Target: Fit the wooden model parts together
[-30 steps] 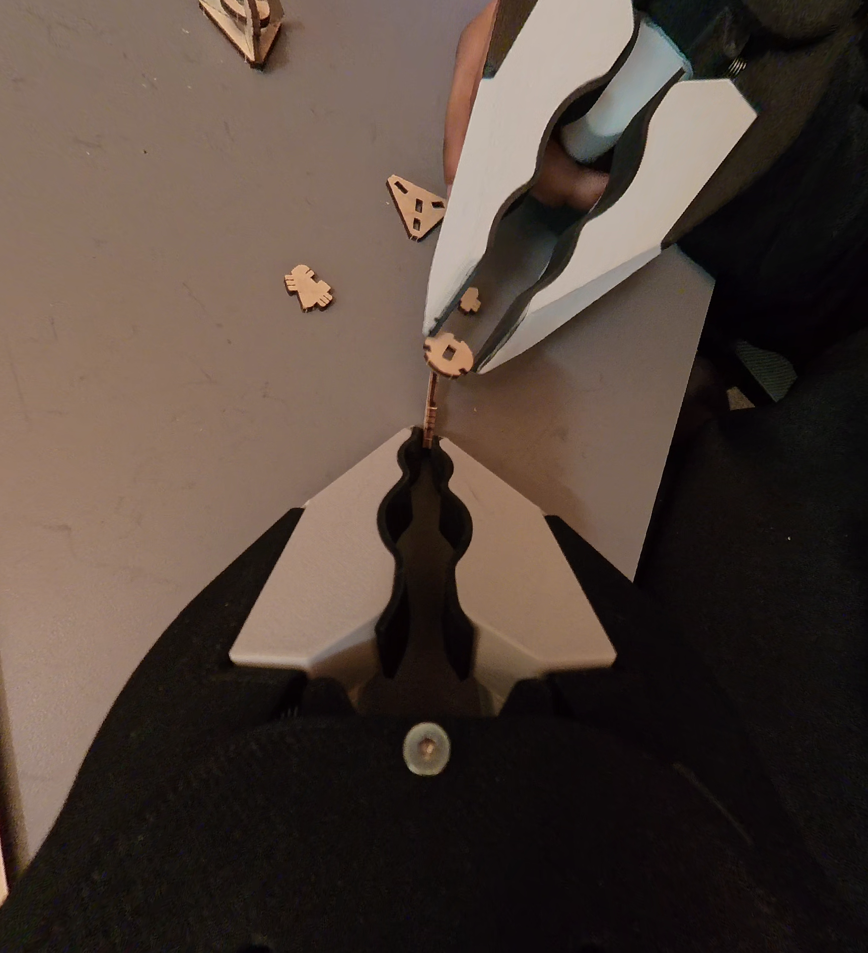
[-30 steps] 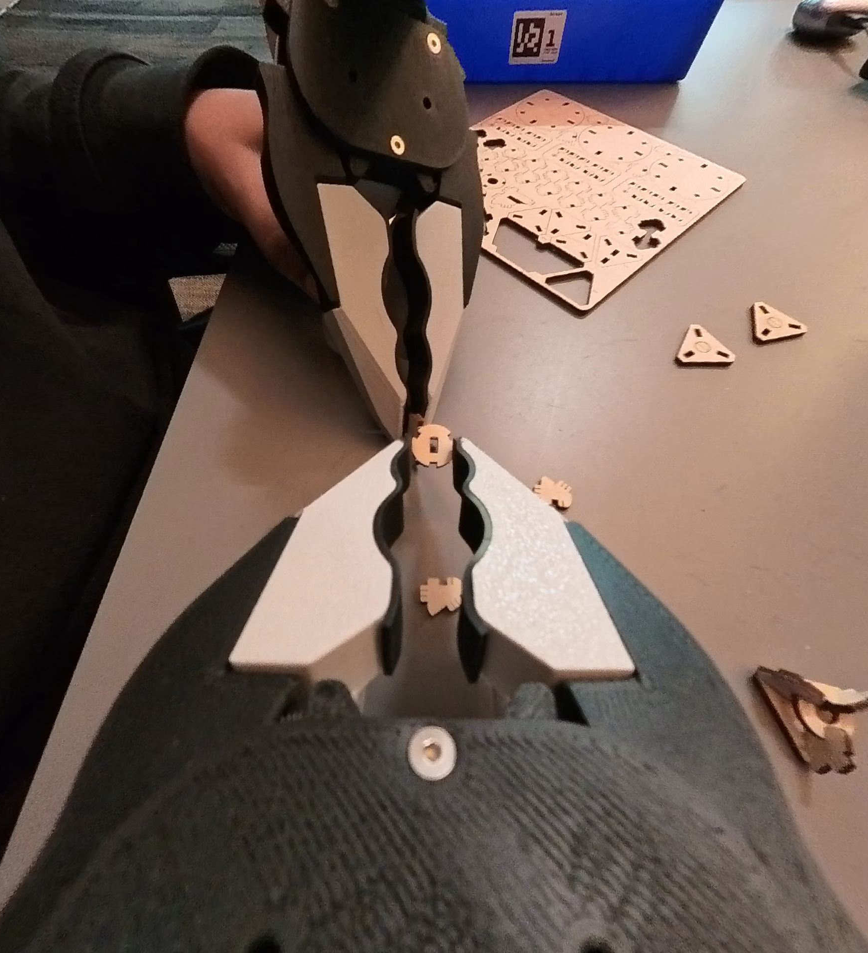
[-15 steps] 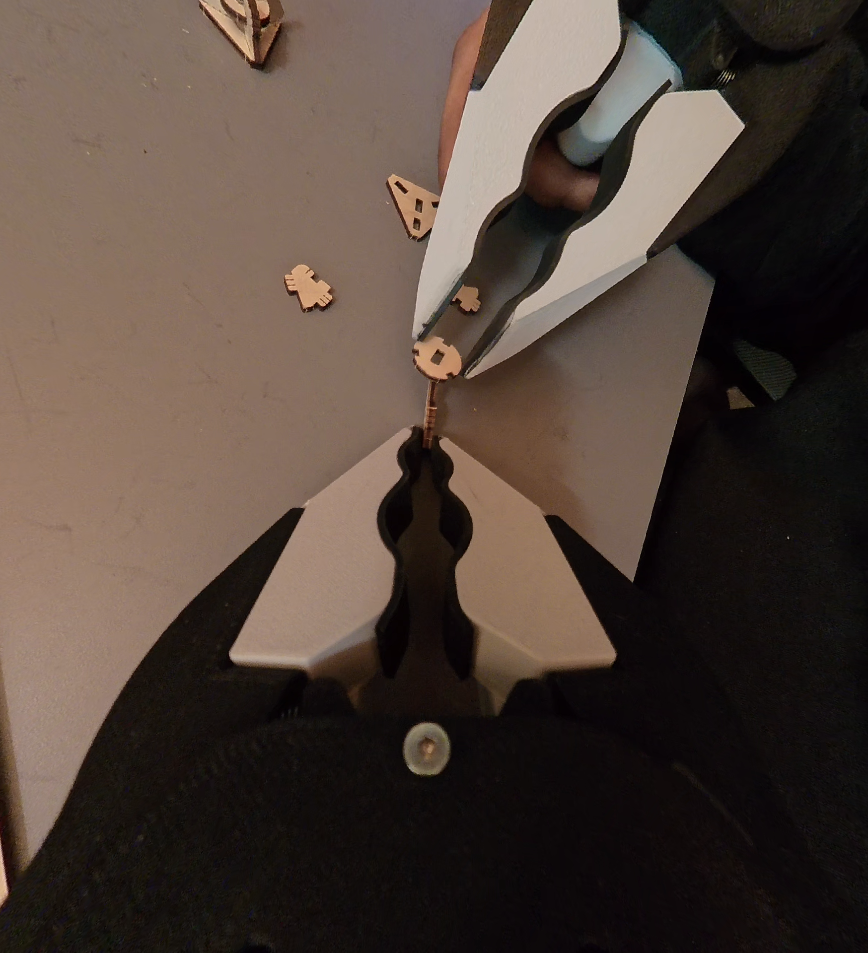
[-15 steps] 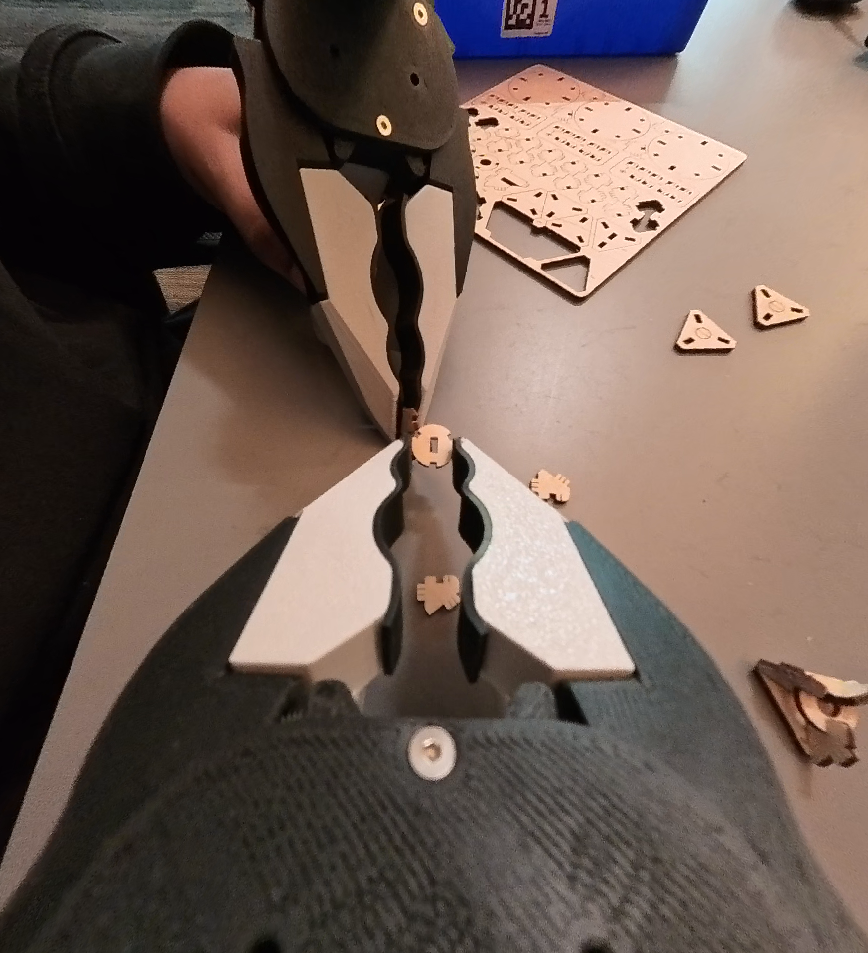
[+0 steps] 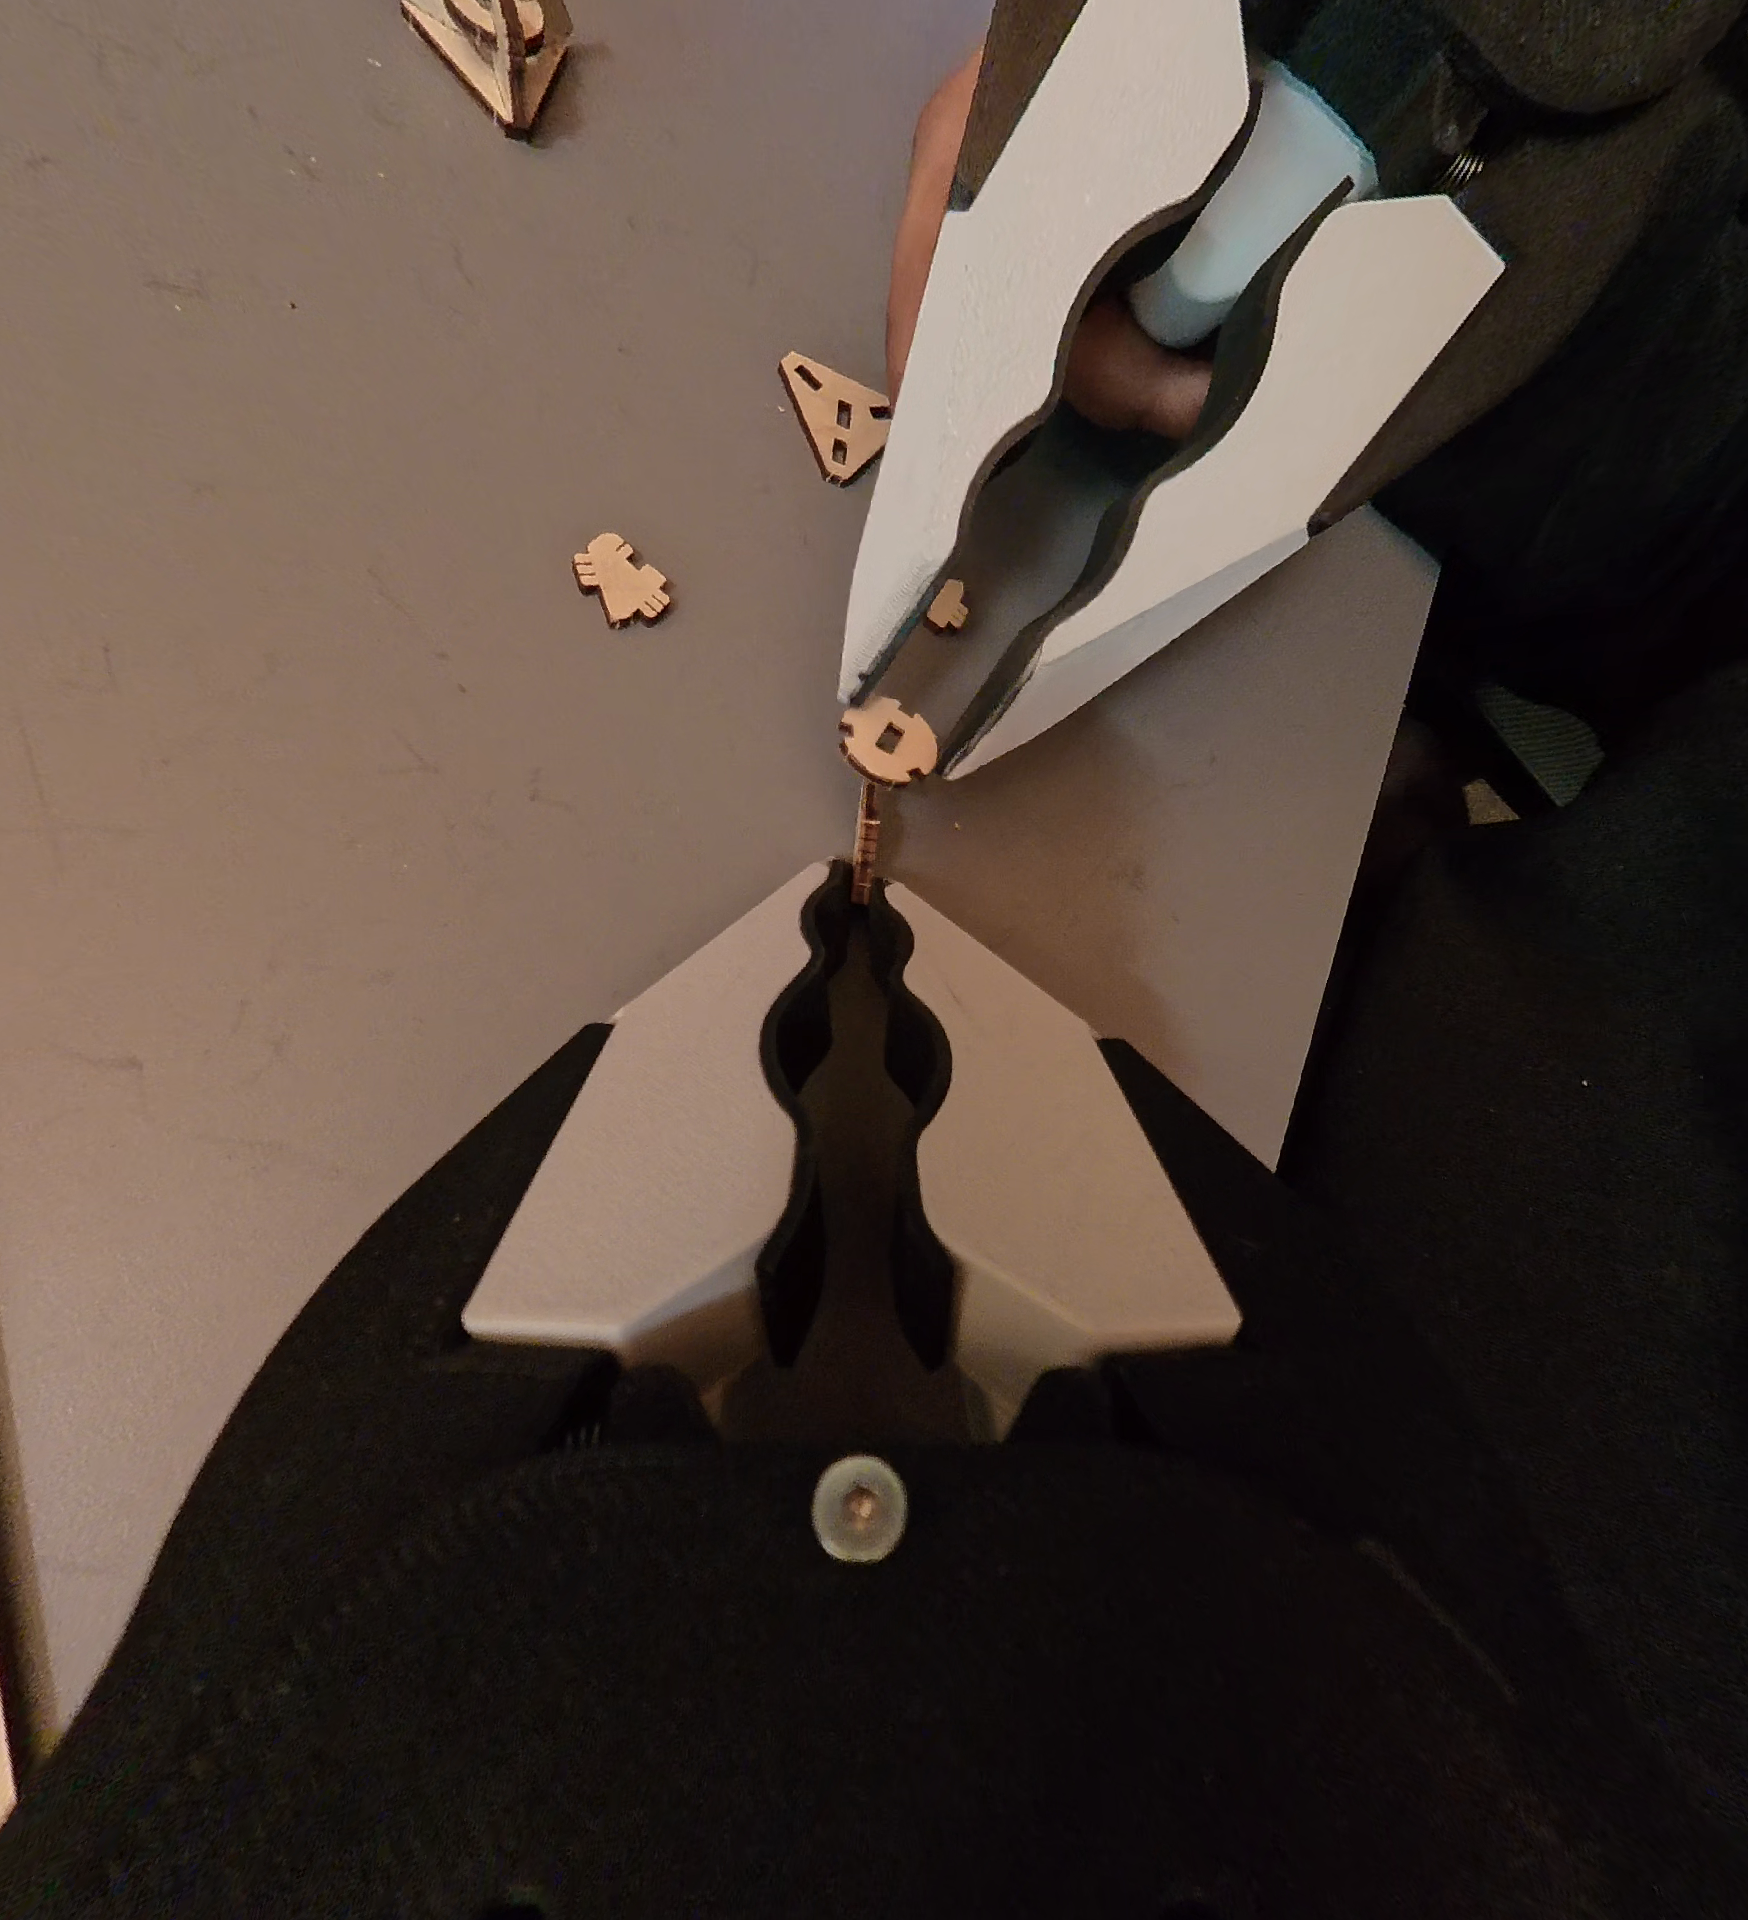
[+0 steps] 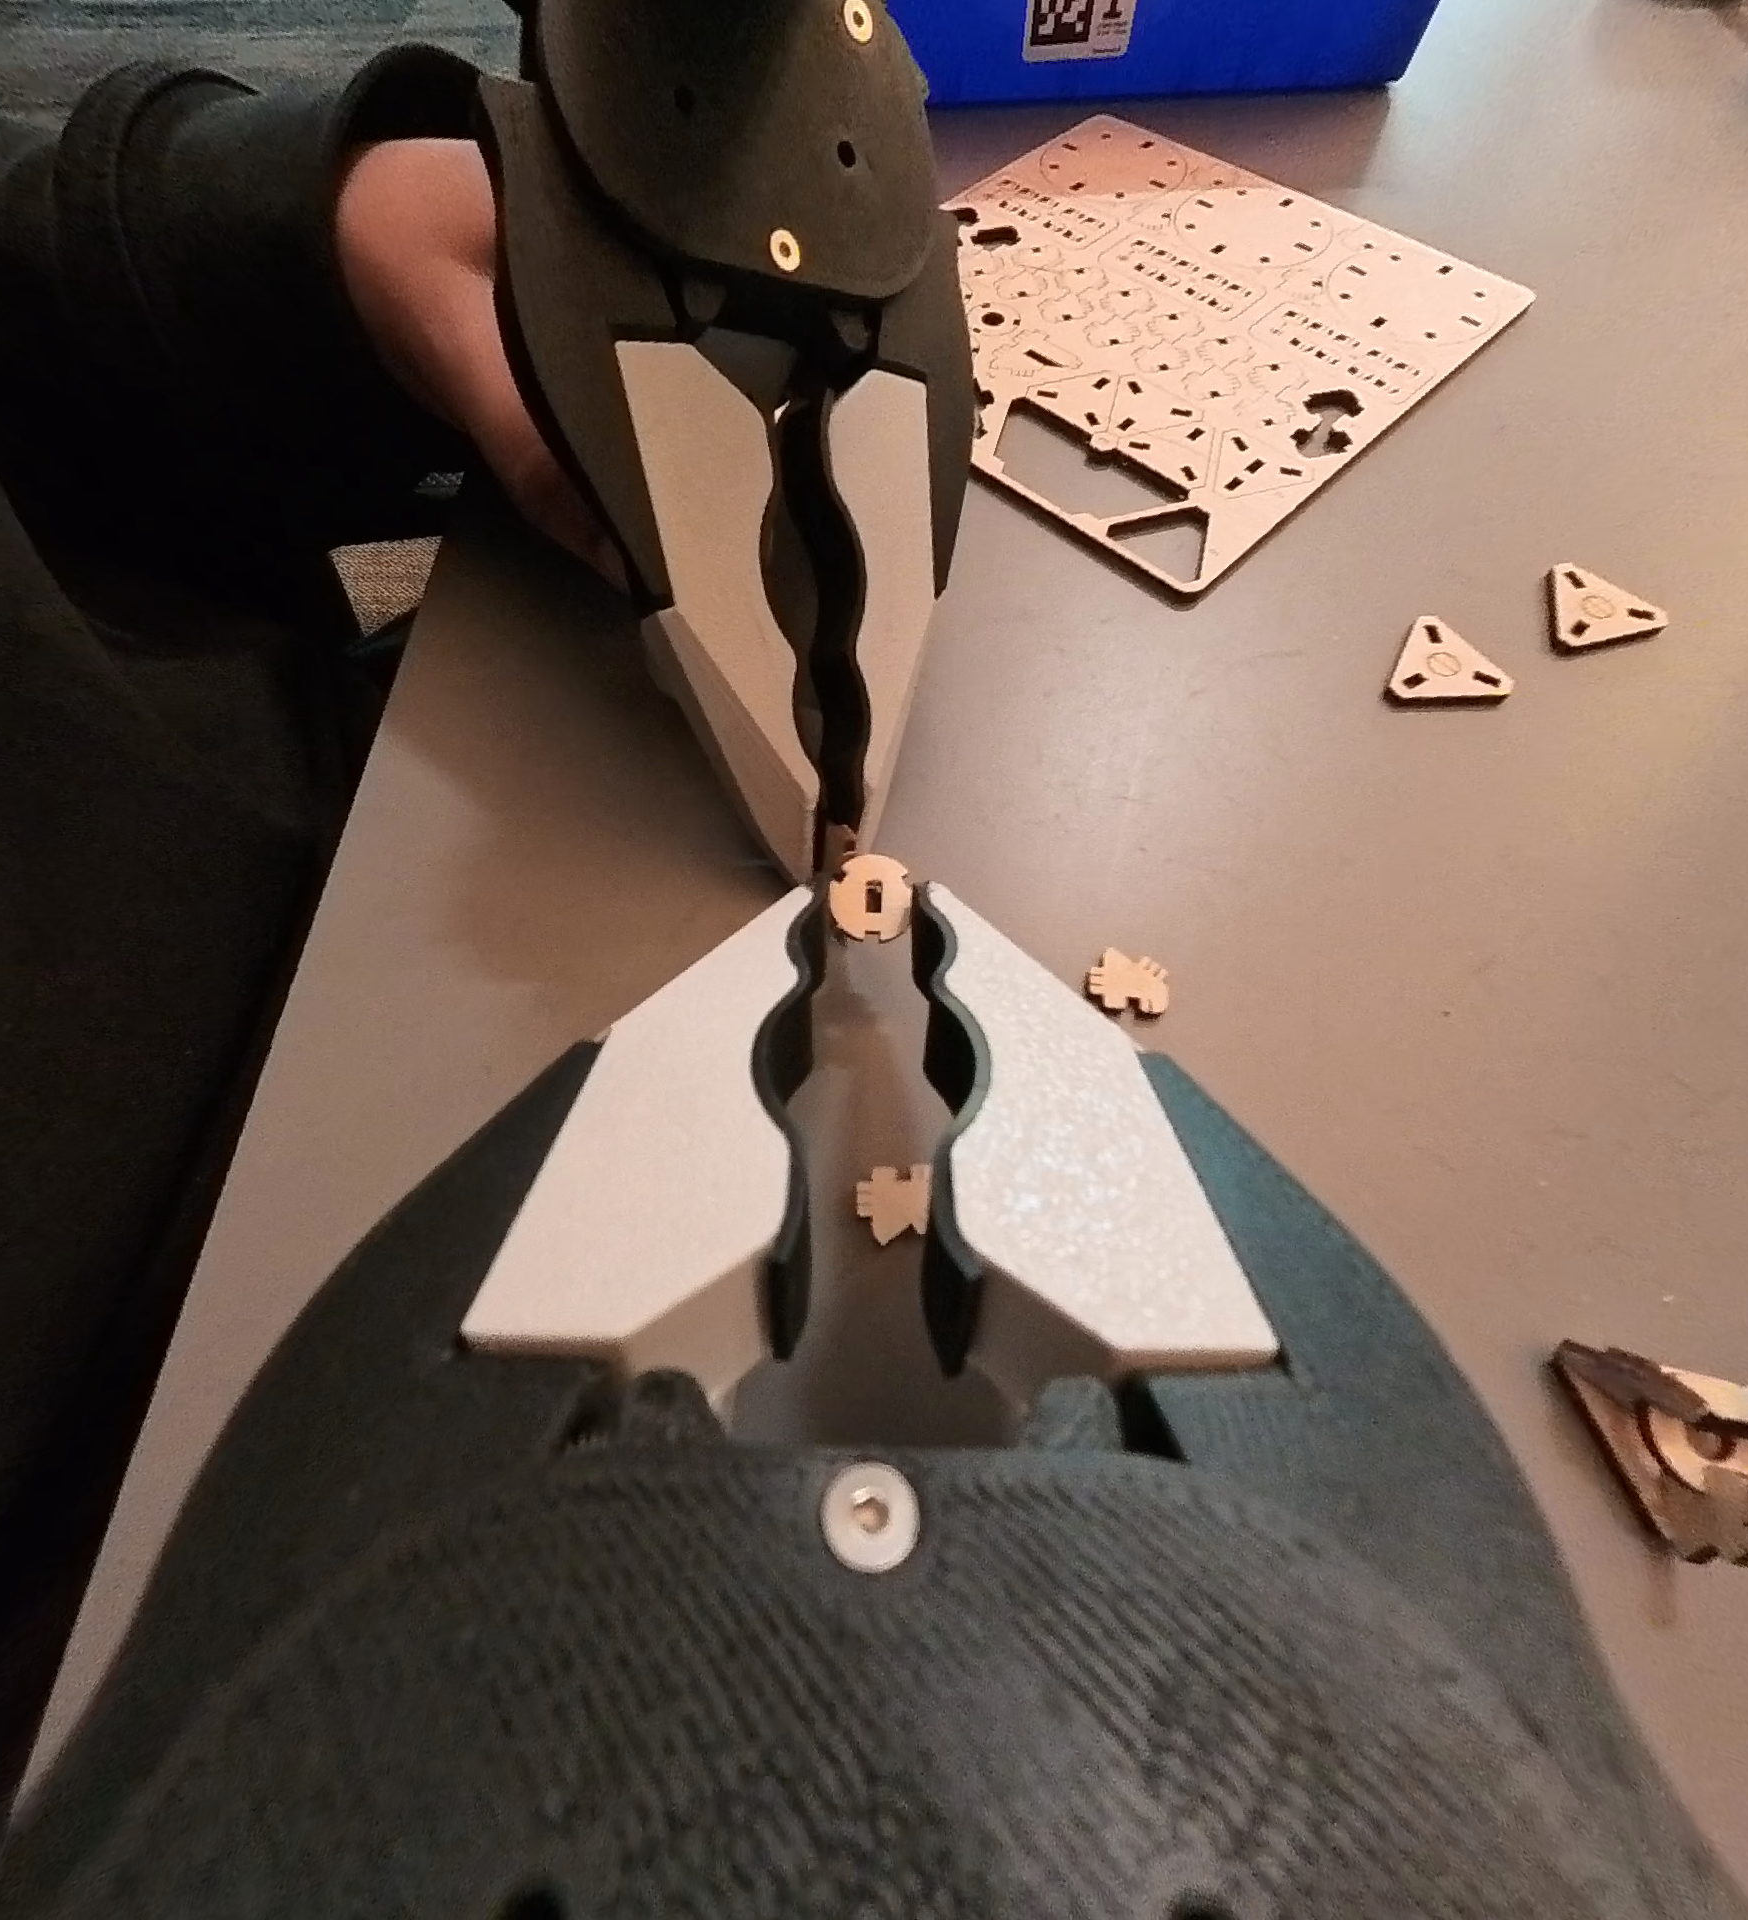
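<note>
My left gripper (image 5: 862,878) is shut on a thin wooden strip (image 5: 866,831), seen edge-on and sticking out forward from the fingertips. My right gripper (image 6: 872,899) is shut on a small round wooden disc (image 6: 872,899) with a square hole in its middle, gripped by its edges. The two grippers face each other tip to tip above the grey table (image 6: 1265,987). The strip's far end meets the disc (image 5: 889,740) at its hole. The right gripper (image 5: 901,732) shows in the left wrist view, and the left gripper (image 6: 839,821) shows in the right wrist view.
A laser-cut wooden sheet (image 6: 1234,343) lies far right before a blue bin (image 6: 1161,52). Two triangular pieces (image 6: 1450,665) (image 6: 1597,608), small comb-shaped pieces (image 6: 1128,982) (image 6: 893,1203) and a part-built triangular piece (image 6: 1691,1444) lie on the table. The table edge (image 6: 371,831) runs left. My left and right fingertips are right by each other. My right gripper's tips are some 15 cm from the part-built triangular piece (image 6: 1691,1444).
Both grippers keep their grasps. The disc has shifted slightly against the tip of the strip, and the left gripper has edged a little closer to the right one.
</note>
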A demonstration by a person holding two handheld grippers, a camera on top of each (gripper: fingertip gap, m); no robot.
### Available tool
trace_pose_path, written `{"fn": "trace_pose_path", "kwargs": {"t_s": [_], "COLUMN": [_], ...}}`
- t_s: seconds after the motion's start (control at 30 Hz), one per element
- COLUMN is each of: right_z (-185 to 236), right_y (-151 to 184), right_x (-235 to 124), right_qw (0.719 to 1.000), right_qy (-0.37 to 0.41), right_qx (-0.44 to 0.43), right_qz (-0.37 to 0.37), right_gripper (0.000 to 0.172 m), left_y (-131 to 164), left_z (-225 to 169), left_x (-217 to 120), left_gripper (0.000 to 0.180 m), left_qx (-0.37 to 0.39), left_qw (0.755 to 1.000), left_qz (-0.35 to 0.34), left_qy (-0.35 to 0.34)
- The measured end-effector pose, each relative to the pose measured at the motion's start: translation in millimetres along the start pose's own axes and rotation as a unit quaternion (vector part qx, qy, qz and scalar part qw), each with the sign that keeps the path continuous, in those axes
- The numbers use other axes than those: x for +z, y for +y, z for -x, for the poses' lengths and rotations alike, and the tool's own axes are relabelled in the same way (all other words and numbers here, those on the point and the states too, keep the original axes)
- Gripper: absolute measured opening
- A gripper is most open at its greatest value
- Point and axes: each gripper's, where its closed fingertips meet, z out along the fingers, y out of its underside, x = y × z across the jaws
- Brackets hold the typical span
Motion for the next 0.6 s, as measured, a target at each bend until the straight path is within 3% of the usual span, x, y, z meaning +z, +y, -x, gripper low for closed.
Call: {"fn": "trace_pose_path", "kwargs": {"t_s": [0.6], "right_z": [1.1], "right_y": [0.3], "right_x": [0.4], "right_qw": [1.000], "right_qy": [-0.011], "right_qx": [0.006], "right_qz": [0.000], "right_gripper": [0.014], "left_y": [0.2], "left_z": [0.0], "left_x": [0.0], "left_gripper": [0.000], "left_qx": [0.004], "left_qw": [1.000], "left_qz": [0.000], "left_qy": [-0.003]}}
